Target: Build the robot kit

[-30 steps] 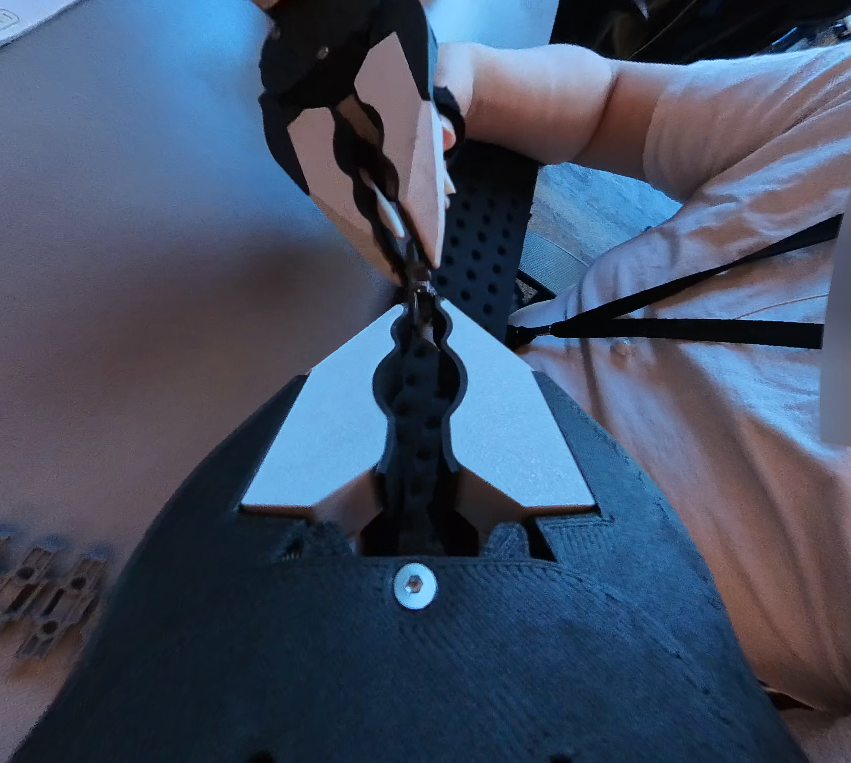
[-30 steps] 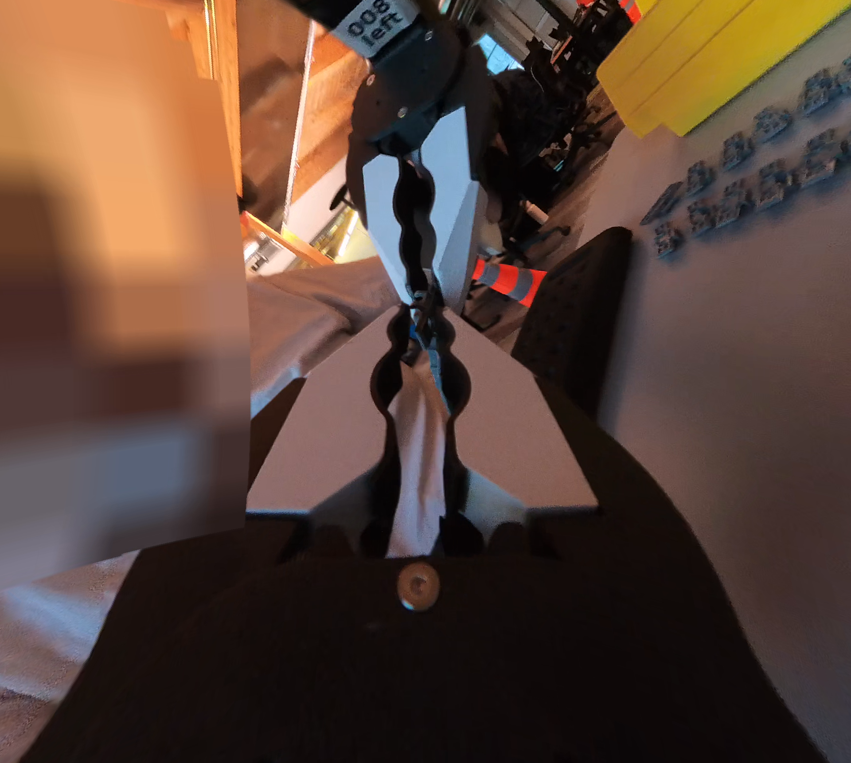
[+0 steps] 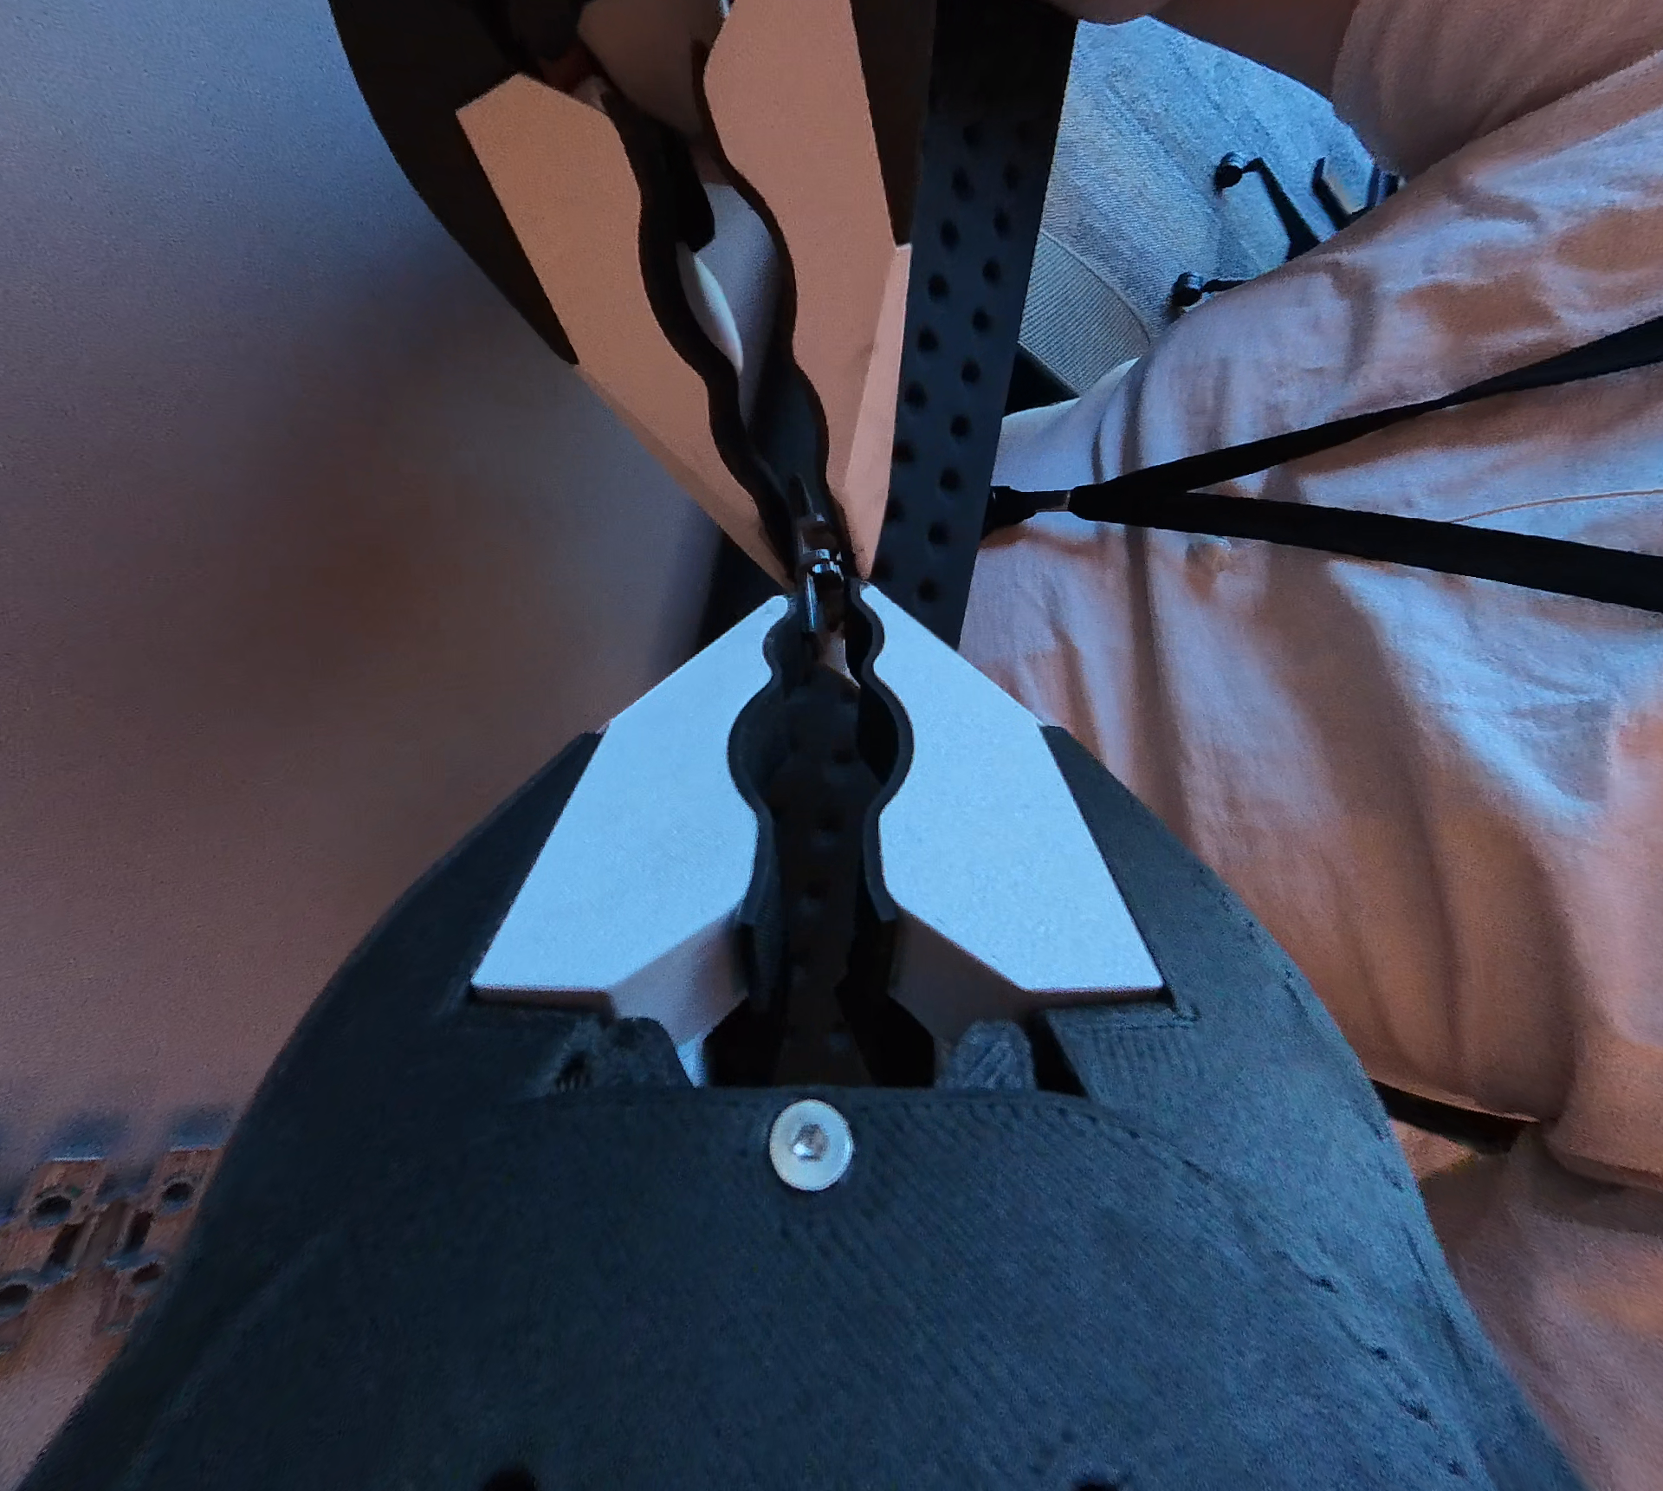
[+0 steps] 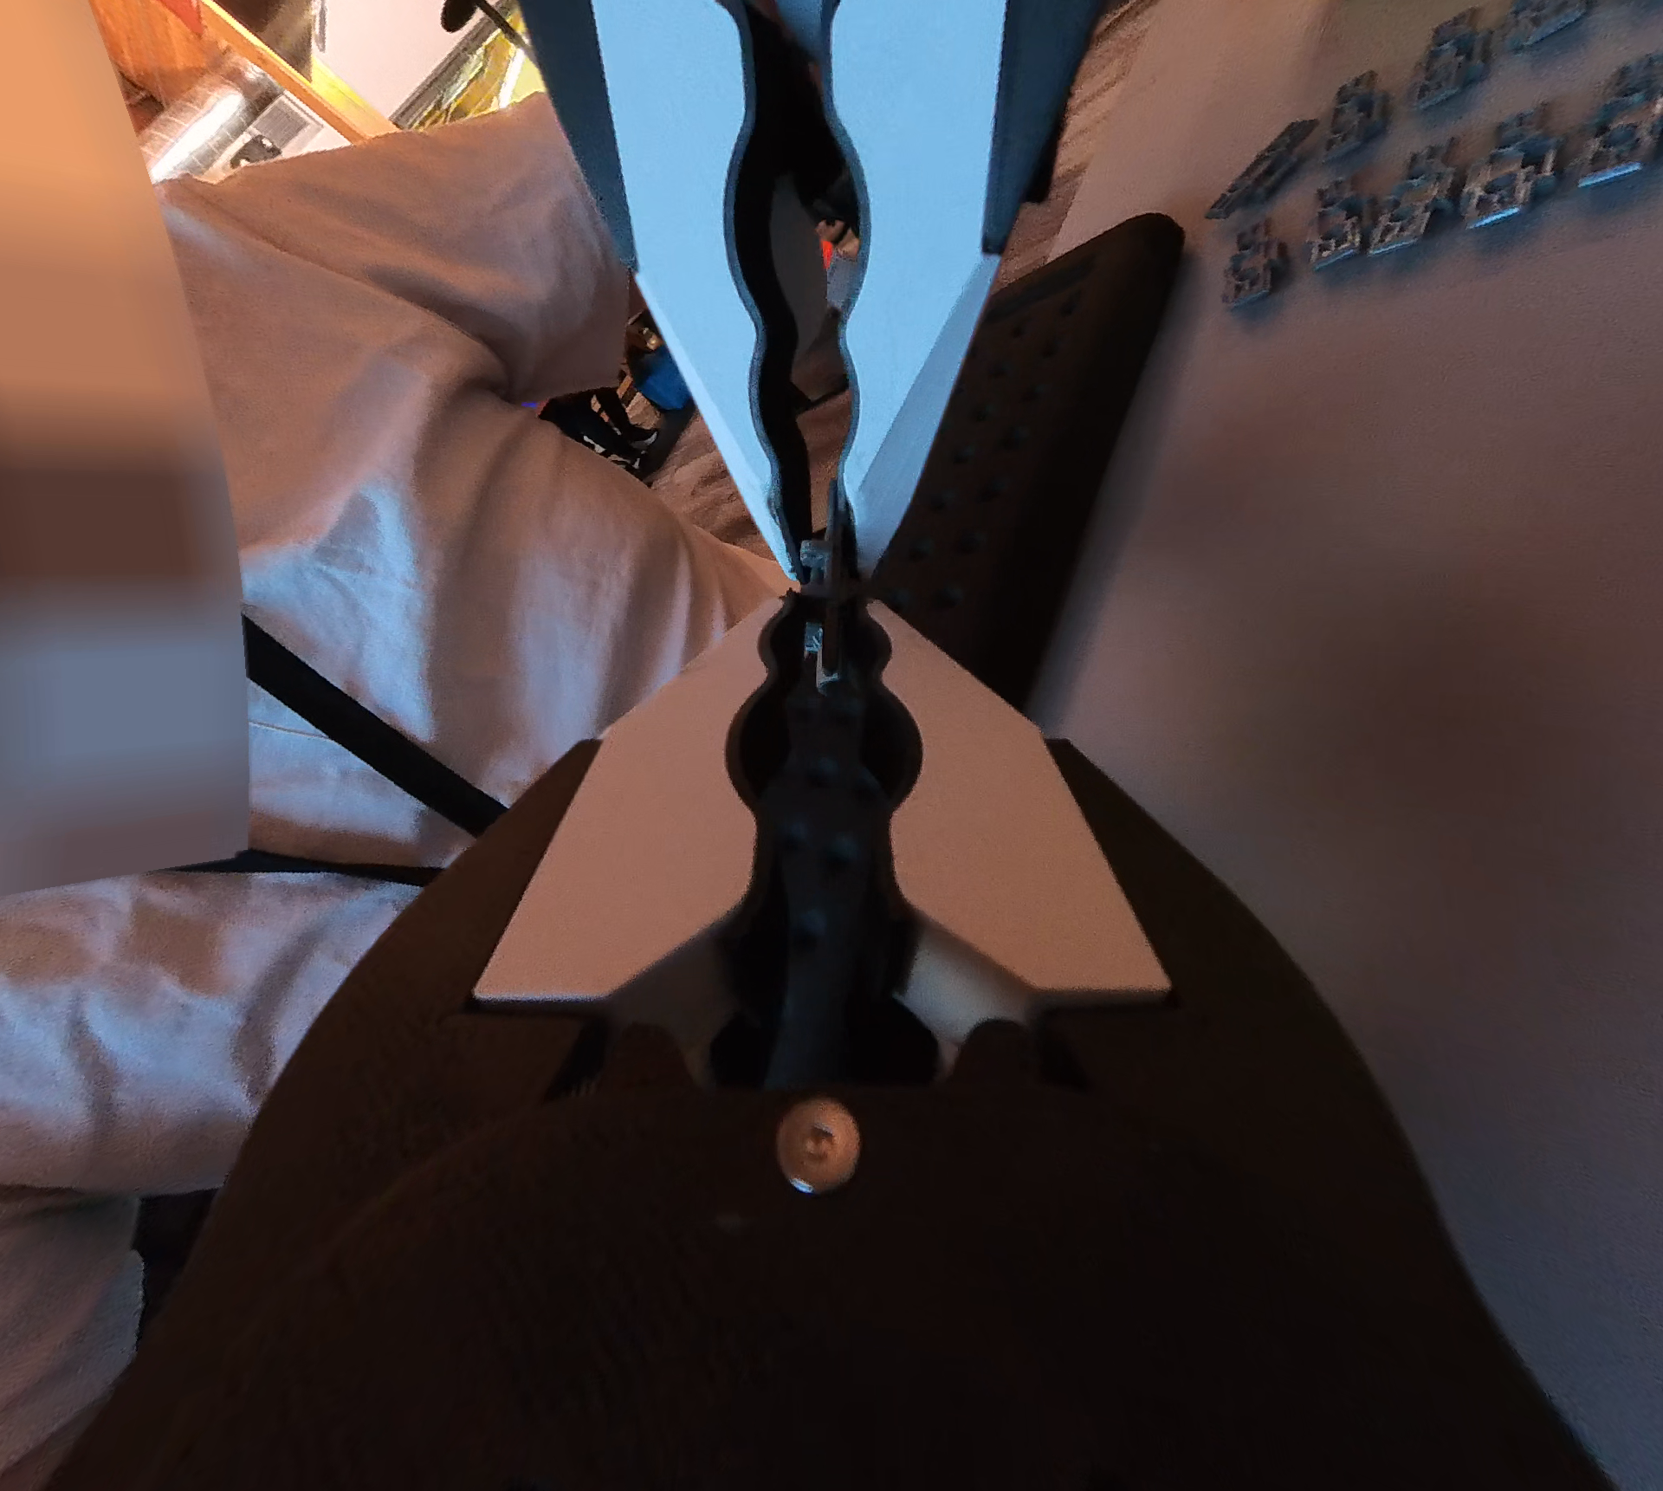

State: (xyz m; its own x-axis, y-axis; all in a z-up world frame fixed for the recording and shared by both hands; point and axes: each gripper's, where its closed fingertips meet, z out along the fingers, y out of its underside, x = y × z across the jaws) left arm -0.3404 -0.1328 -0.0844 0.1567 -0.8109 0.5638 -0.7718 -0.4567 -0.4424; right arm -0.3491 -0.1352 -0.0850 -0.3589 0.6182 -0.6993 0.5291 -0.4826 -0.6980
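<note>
Claws nearer | both claws (image 3: 823, 611) (image 4: 823, 602) pinch small metal part (image 3: 817, 579) | brackets (image 4: 1476, 188) right-view rows

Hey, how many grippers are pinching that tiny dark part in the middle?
2. The left gripper reaches up from the bottom of its own view. The right gripper meets it tip to tip. Both are shut on the small dark part.
</note>
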